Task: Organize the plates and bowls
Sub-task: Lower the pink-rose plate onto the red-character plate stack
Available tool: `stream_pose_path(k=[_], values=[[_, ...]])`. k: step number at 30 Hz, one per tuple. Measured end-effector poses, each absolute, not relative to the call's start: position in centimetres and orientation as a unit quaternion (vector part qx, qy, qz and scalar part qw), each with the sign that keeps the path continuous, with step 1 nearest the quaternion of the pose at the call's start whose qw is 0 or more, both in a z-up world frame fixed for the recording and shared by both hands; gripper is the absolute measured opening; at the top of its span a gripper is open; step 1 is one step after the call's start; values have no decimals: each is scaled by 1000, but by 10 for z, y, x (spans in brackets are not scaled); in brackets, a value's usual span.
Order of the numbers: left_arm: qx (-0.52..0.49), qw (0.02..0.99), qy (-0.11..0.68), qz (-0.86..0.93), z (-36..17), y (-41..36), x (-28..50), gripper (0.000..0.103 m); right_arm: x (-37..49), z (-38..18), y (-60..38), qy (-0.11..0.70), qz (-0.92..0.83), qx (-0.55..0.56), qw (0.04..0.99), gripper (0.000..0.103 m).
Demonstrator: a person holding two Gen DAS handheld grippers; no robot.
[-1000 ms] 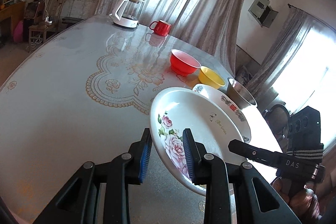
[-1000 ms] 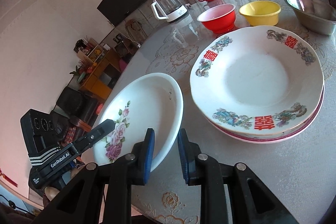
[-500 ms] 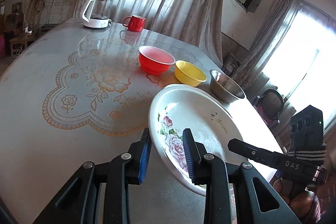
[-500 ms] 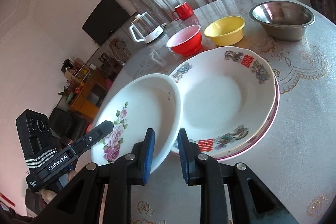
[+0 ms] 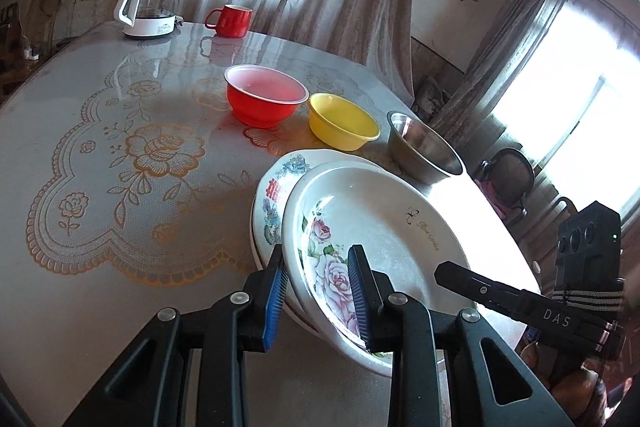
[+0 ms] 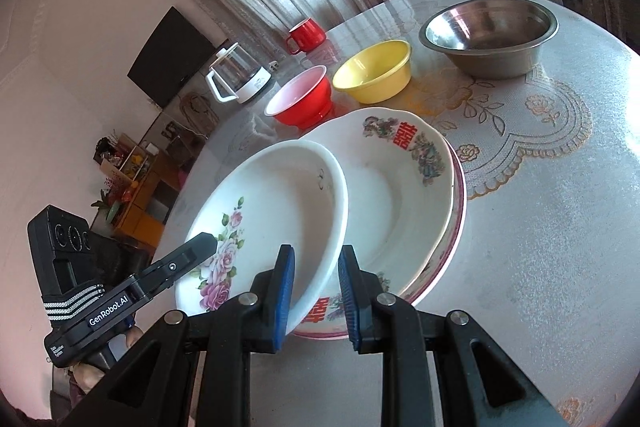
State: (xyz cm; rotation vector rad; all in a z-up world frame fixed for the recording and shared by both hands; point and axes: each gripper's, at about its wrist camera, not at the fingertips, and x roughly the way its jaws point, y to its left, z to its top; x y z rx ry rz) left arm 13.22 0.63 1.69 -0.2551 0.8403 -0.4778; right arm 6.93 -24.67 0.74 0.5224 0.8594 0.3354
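Between our blue pads, on both sides, sat the rim of the rose-patterned plate (image 5: 372, 239). Our left gripper (image 5: 316, 291) pinched its near edge where the pink rose is printed, and our right gripper (image 6: 314, 295) pinched the opposite edge, so each set of fingers was closed on porcelain, not pressed together and not spread. We held the plate clear of the table (image 5: 100, 131), tilted, with its far rim higher in the left view. From the fingers outward it already overlapped the stack of double-happiness plates (image 6: 412, 163), covering roughly the half nearer the left gripper; the stack's centre lay further toward our right gripper's side. That offset, we judged, was what the coming move turned on: carry the plate across until the rims lined up, then level and lower it. Beyond the stack, toward the table's far edge, stood the red bowl (image 5: 264, 99), the yellow bowl (image 5: 344, 121) and the steel bowl (image 5: 424, 147) in a row.
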Motion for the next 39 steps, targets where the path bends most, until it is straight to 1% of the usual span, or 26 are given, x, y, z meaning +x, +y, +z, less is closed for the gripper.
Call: stream_pose_path(k=[18, 32, 39], values=[[-134, 864, 428, -229, 5, -7, 168, 30, 98, 0, -261, 416, 114, 241, 869, 23], [-134, 856, 440, -236, -4, -6, 164, 33, 99, -4, -263, 418, 100, 232, 873, 23], [-139, 857, 428, -250, 2, -5, 156, 33, 96, 1, -253, 418, 80, 179, 887, 25]])
